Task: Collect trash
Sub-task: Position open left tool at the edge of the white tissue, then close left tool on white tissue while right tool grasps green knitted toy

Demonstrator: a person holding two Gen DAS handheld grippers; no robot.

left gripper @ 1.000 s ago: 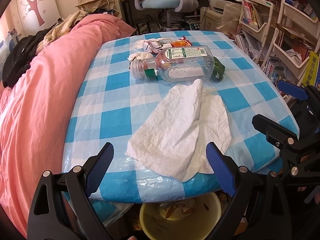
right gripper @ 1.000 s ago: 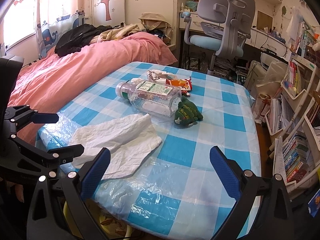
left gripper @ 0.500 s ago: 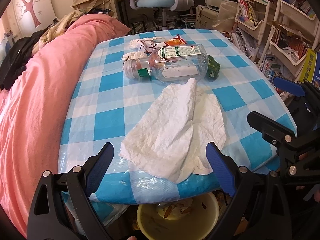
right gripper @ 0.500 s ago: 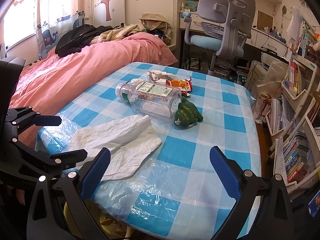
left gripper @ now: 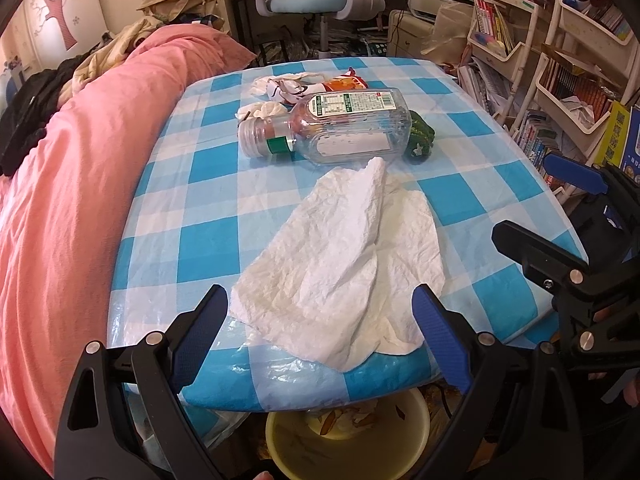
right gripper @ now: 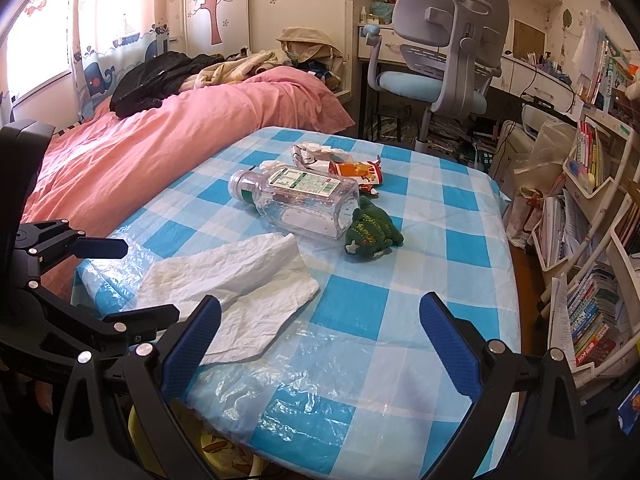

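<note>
Risk first: I have the left gripper point(left gripper: 320, 332) wide, holding nothing, straddling the crumpled white paper towel point(left gripper: 344, 268) at the checked table's point(left gripper: 180, 240) near edge — a shallow pinch could tear it. Towel's long axis runs 7 to 1 o'clock. Right gripper point(right gripper: 320, 340) also wide — empty.

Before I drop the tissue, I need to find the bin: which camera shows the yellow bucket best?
The left wrist view. There the yellow bucket sits straight below the table edge, its open mouth and scraps inside plain to see. The right wrist view shows only a sliver of its rim behind the left gripper.
</note>
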